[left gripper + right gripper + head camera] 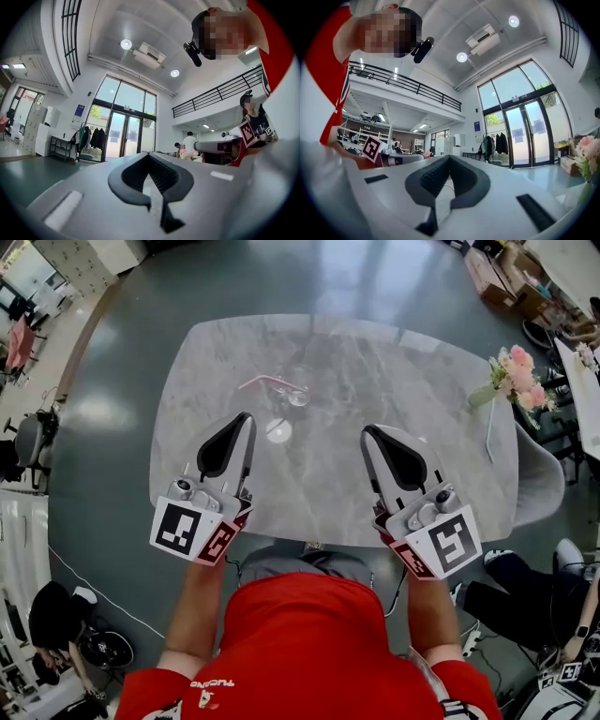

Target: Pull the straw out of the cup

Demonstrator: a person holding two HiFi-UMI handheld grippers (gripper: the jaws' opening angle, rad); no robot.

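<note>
Head view: straw [265,382], unreadable shirt print [211,683]

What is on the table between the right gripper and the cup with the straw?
Nothing. In the head view, only bare grey table lies between the right gripper and the cup.
</note>
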